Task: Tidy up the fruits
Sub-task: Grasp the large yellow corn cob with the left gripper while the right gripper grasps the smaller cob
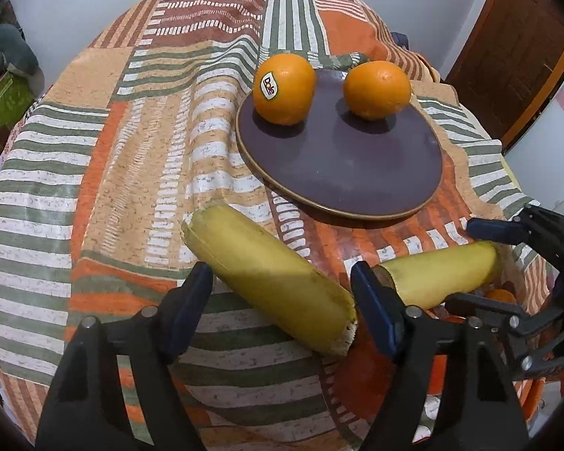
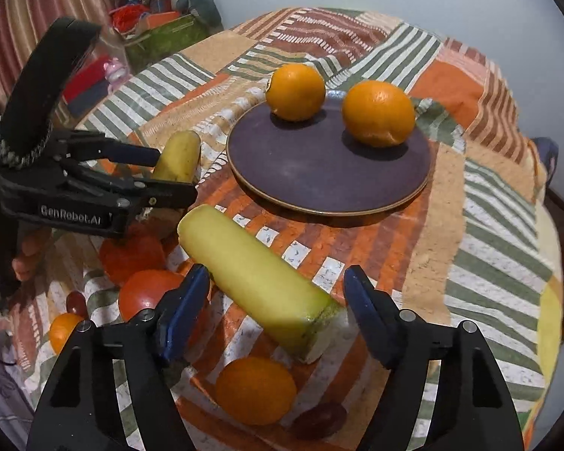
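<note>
Left wrist view: a cut banana piece (image 1: 270, 278) lies slantwise on the striped tablecloth (image 1: 94, 173), between the spread, released fingers of the left gripper (image 1: 282, 289), touching neither pad visibly. A second banana piece (image 1: 443, 274) lies at 3 o'clock of it, inside the released right gripper (image 1: 466, 263). At 12 o'clock, a purple plate (image 1: 342, 165) carries two oranges (image 1: 284, 88), well apart from the bananas. Right wrist view: the right gripper (image 2: 278, 285), also released, straddles its banana piece (image 2: 259, 282); tomatoes (image 2: 143, 293) and a loose orange (image 2: 255, 391) lie at 7 o'clock.
</note>
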`<action>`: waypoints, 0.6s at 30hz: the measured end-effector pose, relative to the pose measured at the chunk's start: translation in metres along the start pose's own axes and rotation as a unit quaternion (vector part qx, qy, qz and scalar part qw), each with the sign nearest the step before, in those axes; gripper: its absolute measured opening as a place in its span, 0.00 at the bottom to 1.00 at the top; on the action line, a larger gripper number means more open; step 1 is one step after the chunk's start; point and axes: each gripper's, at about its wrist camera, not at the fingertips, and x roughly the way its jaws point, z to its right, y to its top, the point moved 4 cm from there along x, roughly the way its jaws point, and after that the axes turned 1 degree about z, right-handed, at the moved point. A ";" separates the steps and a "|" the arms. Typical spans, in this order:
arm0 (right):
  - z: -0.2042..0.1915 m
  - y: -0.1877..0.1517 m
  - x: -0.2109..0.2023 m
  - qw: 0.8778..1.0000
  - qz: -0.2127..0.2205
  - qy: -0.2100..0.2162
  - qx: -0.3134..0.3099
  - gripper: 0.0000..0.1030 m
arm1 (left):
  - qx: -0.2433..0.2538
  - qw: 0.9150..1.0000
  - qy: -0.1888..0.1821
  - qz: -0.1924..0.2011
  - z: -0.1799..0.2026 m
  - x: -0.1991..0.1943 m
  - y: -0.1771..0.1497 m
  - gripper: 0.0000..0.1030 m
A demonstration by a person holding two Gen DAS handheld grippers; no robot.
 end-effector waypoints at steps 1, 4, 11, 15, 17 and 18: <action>0.001 -0.001 0.000 1.000 -0.002 0.005 0.003 0.66 | -0.004 1.000 -0.002 -0.002 0.000 0.001 -0.001 0.74; -0.002 -0.002 0.001 1.000 -0.005 0.008 -0.010 0.65 | -0.023 0.999 -0.020 -0.015 -0.004 0.006 0.000 0.74; 0.006 -0.006 -0.009 1.000 -0.002 0.009 -0.003 0.52 | -0.019 0.998 -0.045 -0.029 -0.013 -0.001 -0.001 0.62; 0.020 -0.003 -0.017 1.000 0.009 0.010 0.024 0.41 | -0.004 0.998 -0.052 -0.036 -0.017 -0.009 -0.005 0.54; 0.027 -0.001 -0.027 0.999 0.019 -0.003 0.029 0.24 | 0.009 0.998 -0.048 -0.036 -0.018 -0.013 -0.009 0.51; 0.032 0.000 -0.030 0.999 0.018 -0.028 0.029 0.11 | 0.012 0.998 -0.049 -0.038 -0.019 -0.015 -0.011 0.49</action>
